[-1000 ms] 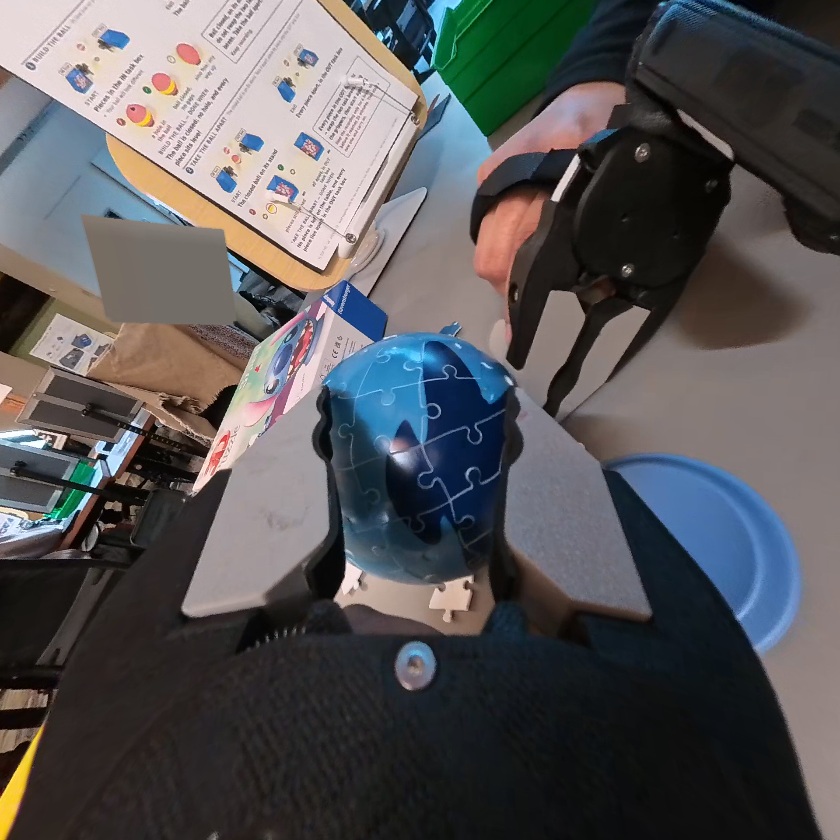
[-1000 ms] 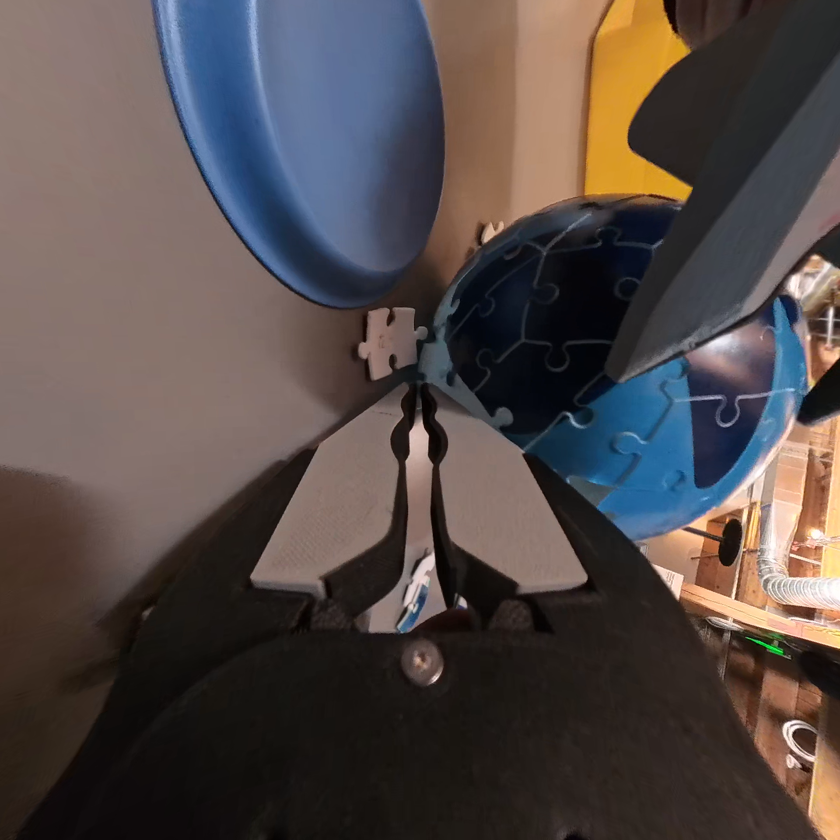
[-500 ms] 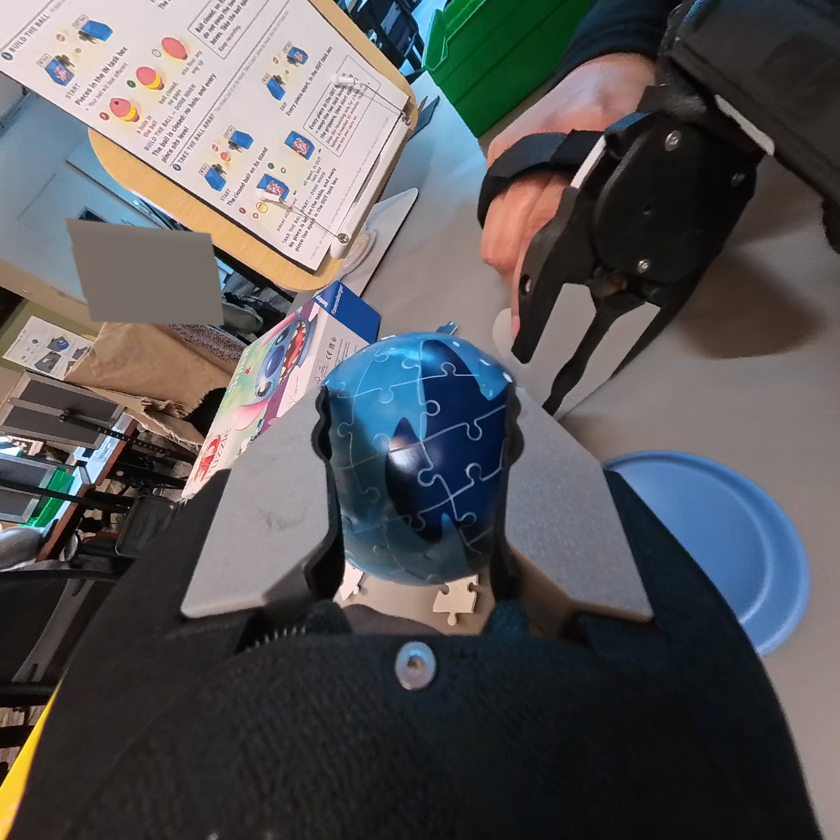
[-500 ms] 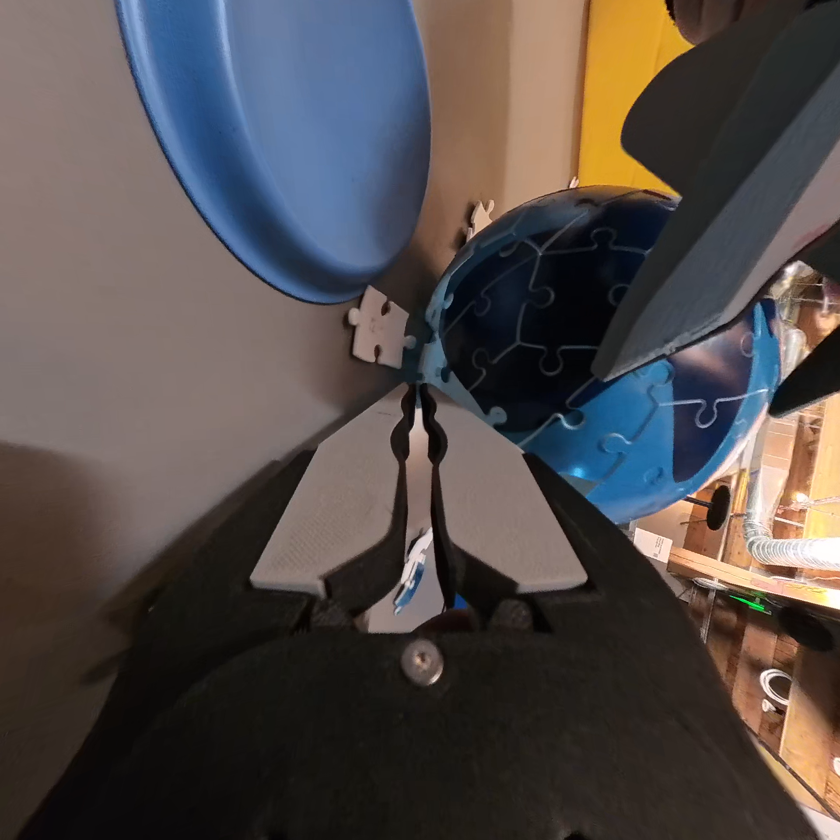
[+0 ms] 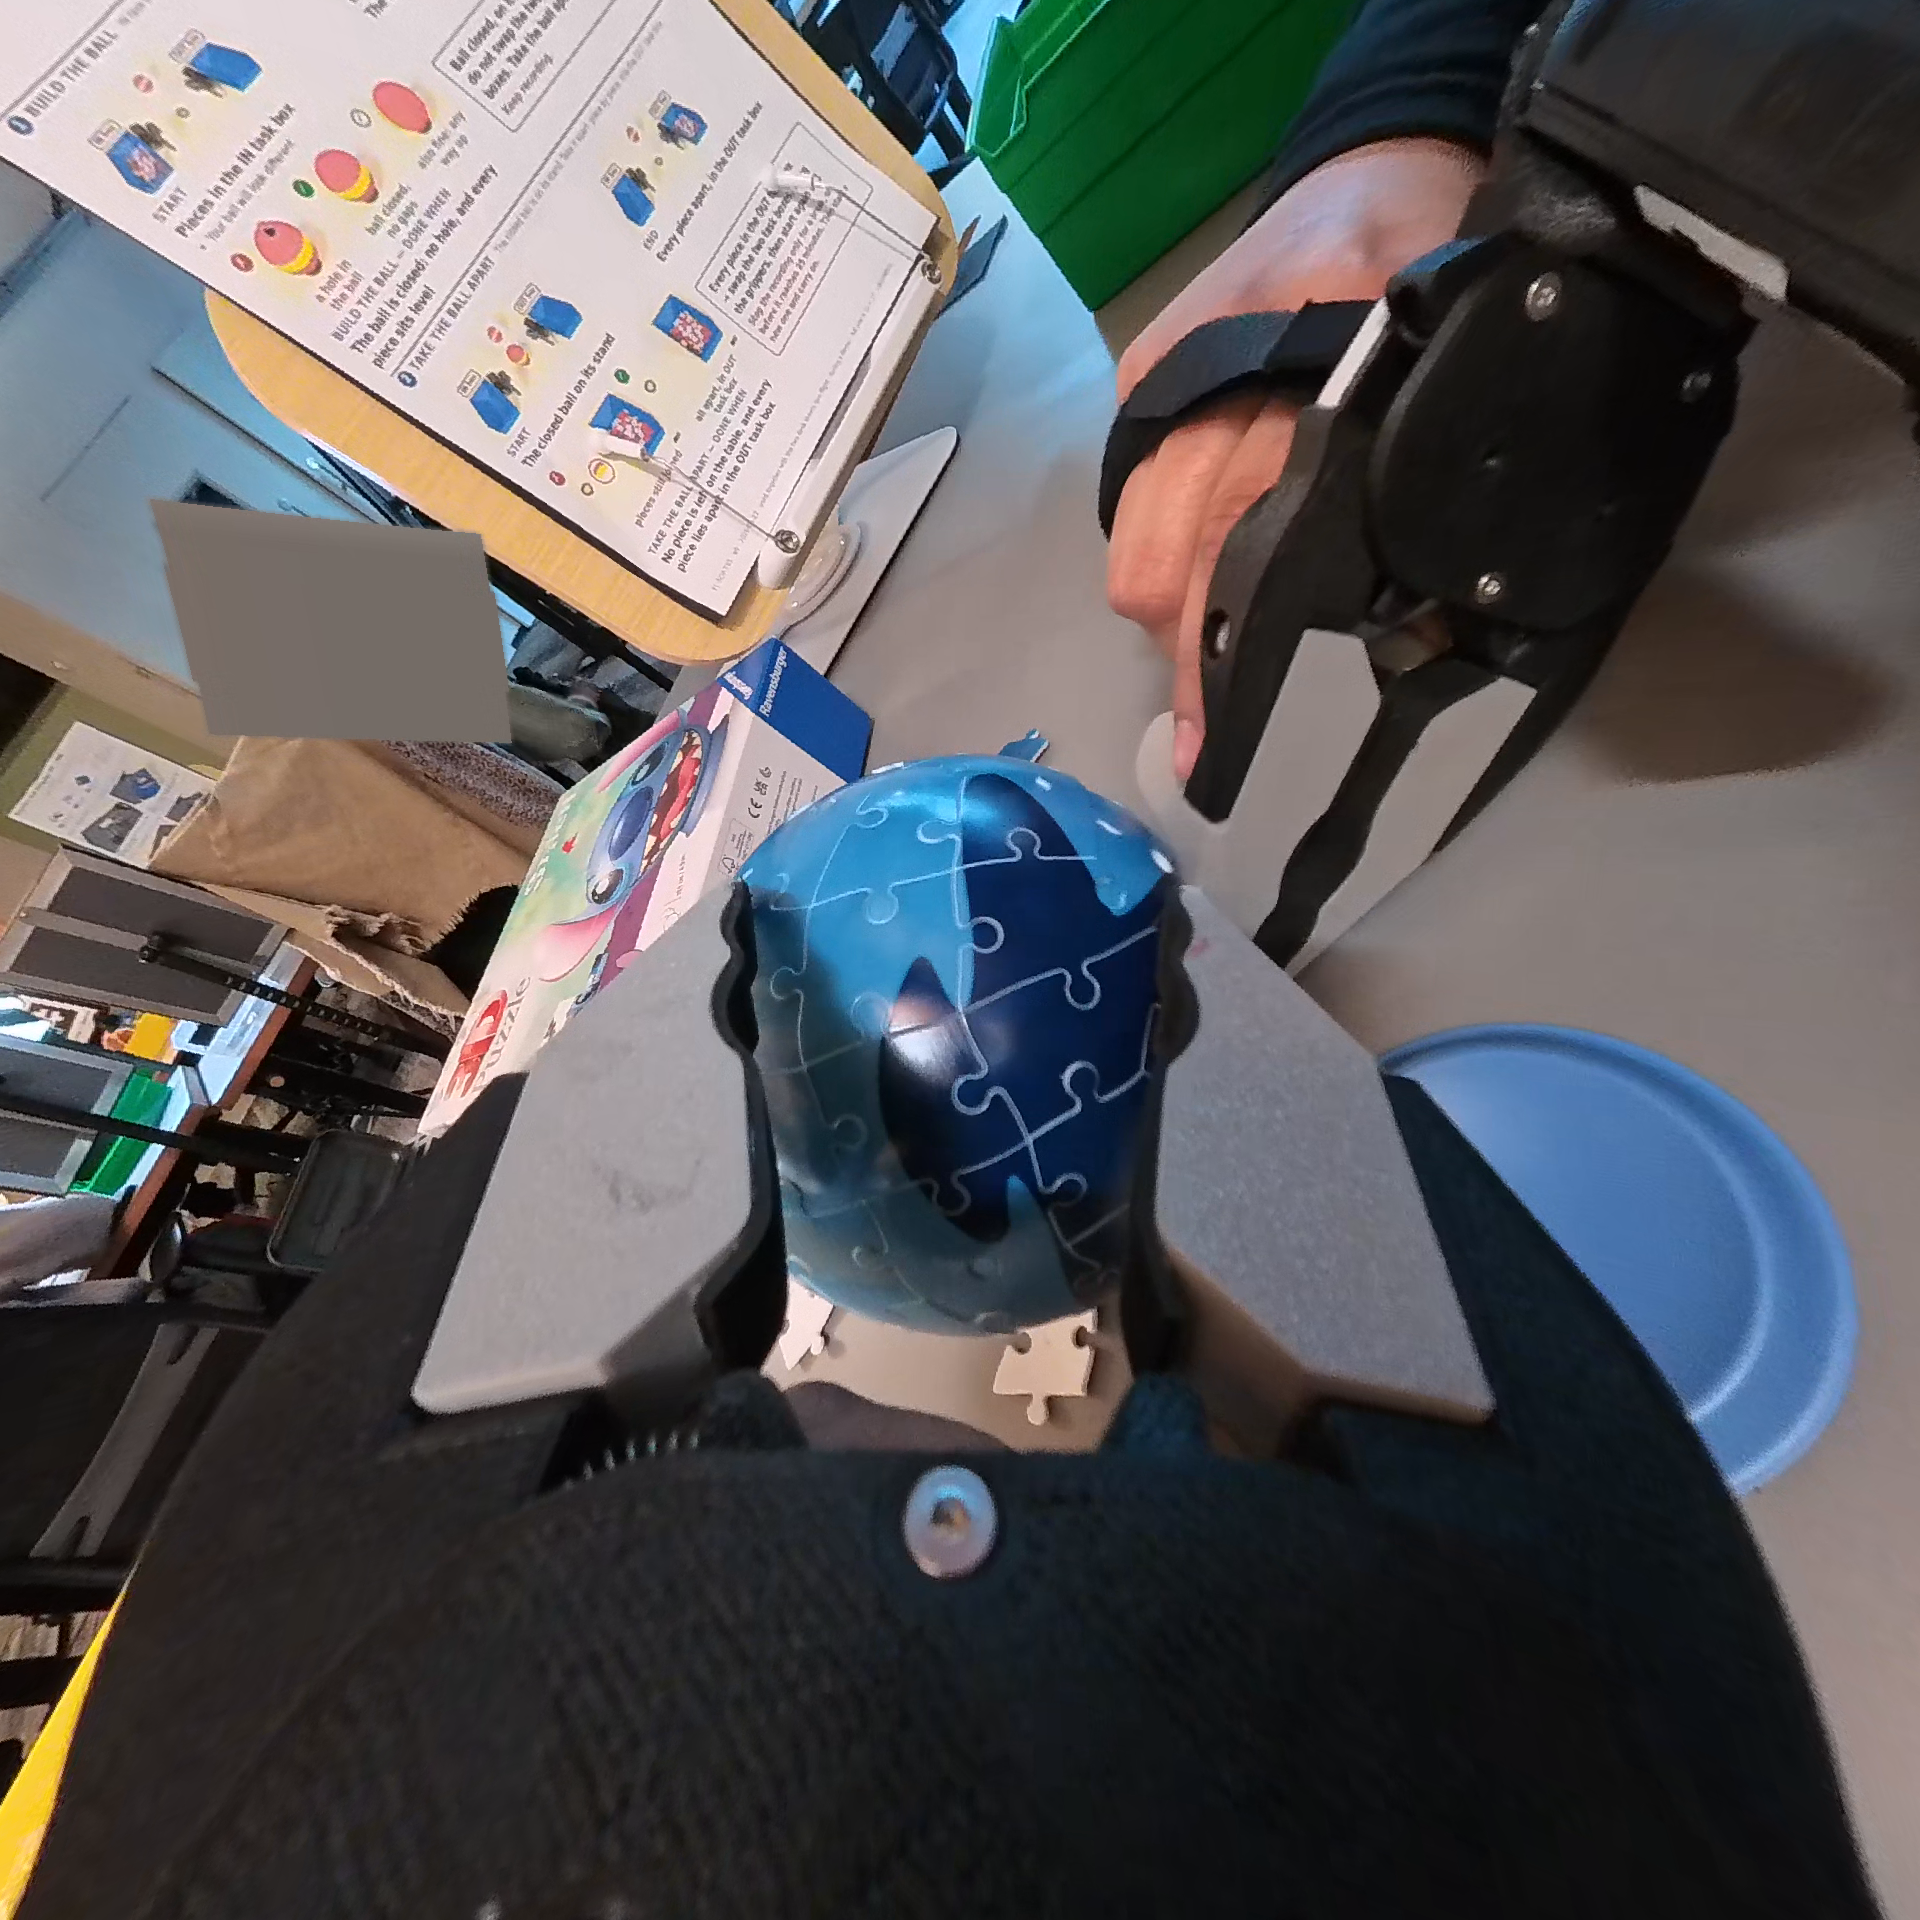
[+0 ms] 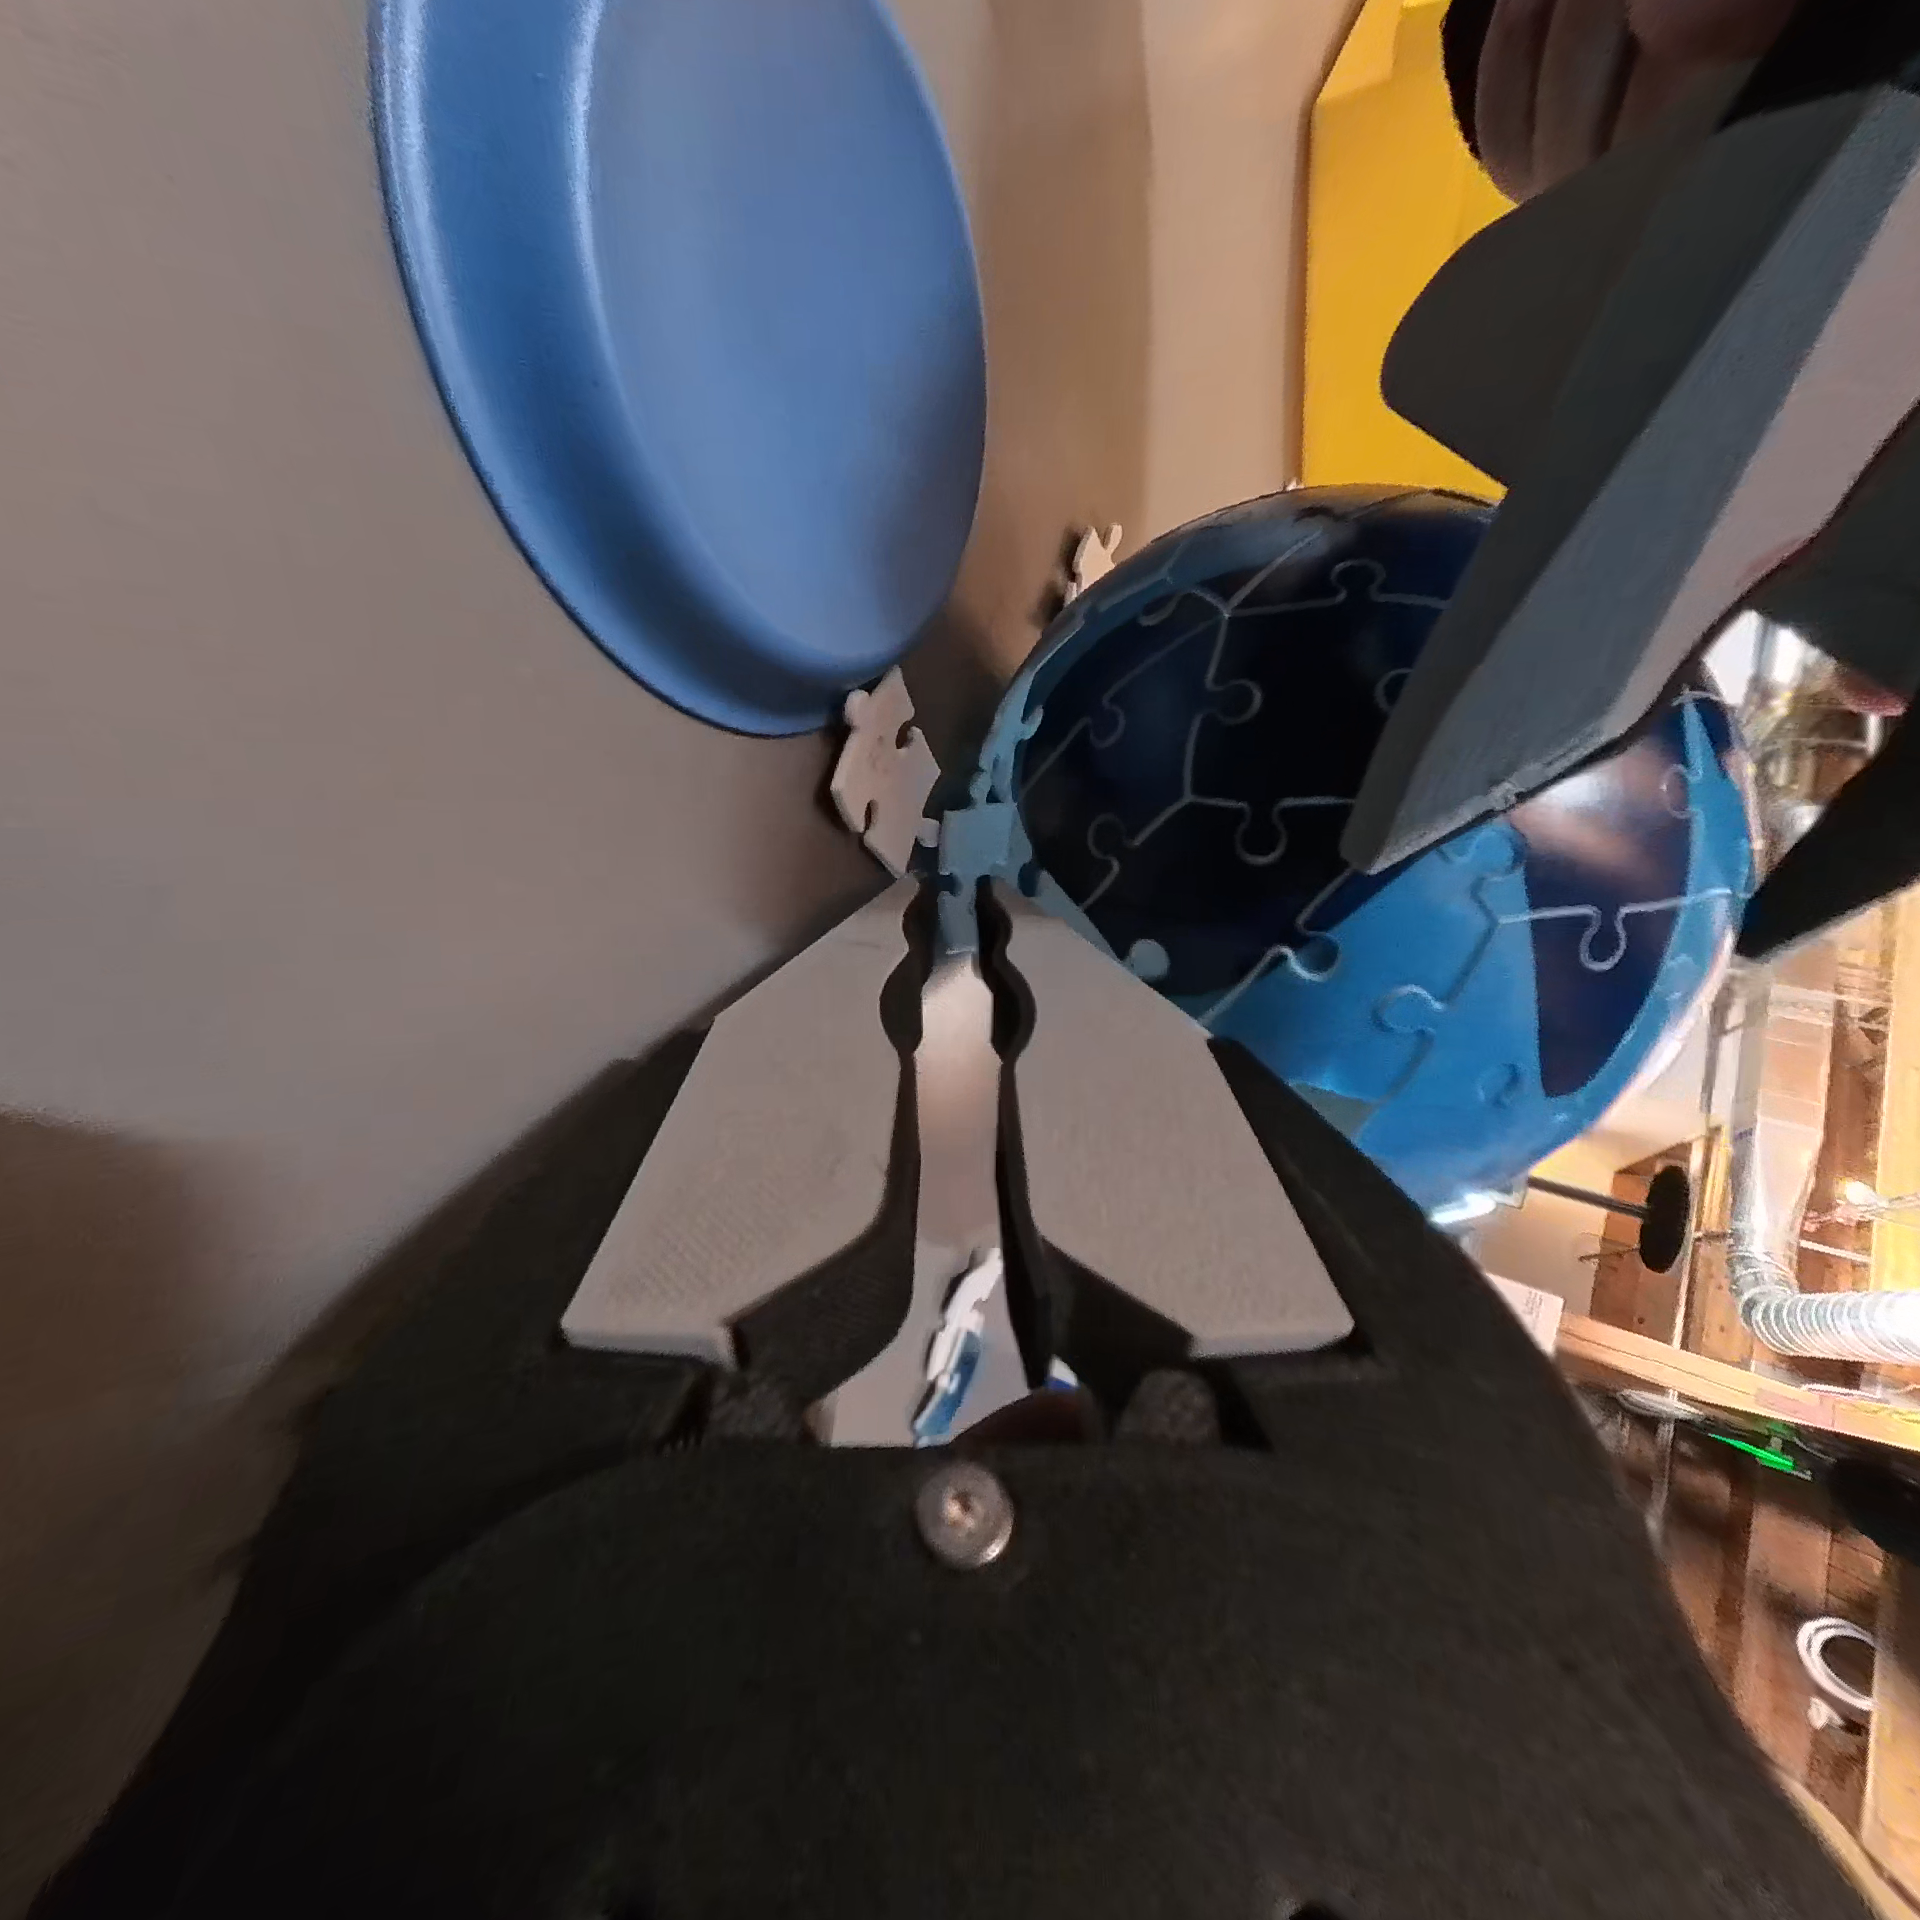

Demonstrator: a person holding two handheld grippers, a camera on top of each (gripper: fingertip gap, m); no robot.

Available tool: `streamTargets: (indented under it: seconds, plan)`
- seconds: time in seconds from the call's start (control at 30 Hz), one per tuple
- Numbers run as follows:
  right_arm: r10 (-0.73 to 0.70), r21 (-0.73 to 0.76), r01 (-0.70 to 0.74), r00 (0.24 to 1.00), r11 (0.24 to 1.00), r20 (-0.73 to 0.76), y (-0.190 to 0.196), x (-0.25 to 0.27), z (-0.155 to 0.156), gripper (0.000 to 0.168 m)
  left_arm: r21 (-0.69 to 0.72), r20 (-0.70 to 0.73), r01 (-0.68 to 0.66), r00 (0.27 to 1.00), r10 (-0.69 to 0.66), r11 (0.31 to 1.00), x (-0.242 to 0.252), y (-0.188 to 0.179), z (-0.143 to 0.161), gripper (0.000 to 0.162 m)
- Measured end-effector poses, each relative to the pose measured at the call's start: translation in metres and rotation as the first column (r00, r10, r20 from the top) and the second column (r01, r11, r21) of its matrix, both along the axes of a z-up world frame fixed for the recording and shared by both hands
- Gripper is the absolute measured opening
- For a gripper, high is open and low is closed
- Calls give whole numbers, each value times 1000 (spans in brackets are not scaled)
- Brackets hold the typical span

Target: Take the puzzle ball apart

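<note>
- Jaws of the left gripper [image 5: 956,1091] clamp the puzzle ball [image 5: 961,1049] just above the surface [image 5: 1662,883]; those of the right gripper [image 6: 961,894], nearly closed, pinch a blue piece [image 6: 971,836] at the ball's edge.
- Loose pieces [image 6: 881,774] lie beside the blue plate [image 6: 675,343].
- Risk: a hard tug could crack neighbouring pieces loose or slip the ball free.

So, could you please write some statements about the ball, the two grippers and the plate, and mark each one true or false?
1. The left gripper clamps the puzzle ball. True.
2. The right gripper is wide open. False: it pinches a blue piece at the ball's edge.
3. The blue plate holds several pieces. False: nothing lies in it.
4. A loose white piece lies beside the plate. True.
</note>
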State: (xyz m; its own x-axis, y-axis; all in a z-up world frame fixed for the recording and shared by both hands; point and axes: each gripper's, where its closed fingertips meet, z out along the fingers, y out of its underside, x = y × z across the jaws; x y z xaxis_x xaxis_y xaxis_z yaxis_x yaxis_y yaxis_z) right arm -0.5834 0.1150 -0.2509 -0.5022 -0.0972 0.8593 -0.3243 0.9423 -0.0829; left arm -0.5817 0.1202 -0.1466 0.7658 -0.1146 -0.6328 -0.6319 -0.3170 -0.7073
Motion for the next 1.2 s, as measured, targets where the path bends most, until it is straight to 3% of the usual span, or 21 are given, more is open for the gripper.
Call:
streamTargets:
  seconds: [0.13,0.23,0.37,0.47,0.67,1.0,1.2]
  plan:
    - [50,-34,-50,999,998,0,3,7,5,9,2,2,-1,1000,1,1000,0,0,0,76]
    - [76,-123,-72,997,990,27,18,11,7,4,0,-1,-5,1000,5,1000,-1,-2,0,77]
    - [100,-254,-76,992,964,82,34,10,9,8,4,-3,-13,1000,13,1000,0,-4,0,76]
    - [100,-240,-77,991,968,87,32,4,11,17,4,-28,-30,999,30,1000,2,-1,-1,76]
    - [85,-202,-64,991,977,100,32,-2,0,10,-16,-137,-53,989,50,998,13,2,-5,76]
    - [105,-230,-64,979,971,173,20,0,0,11,-14,-129,-66,990,63,998,12,5,-5,76]
    - [93,-236,-61,987,970,129,26,-5,3,15,-9,-130,-70,989,68,998,11,4,-5,77]
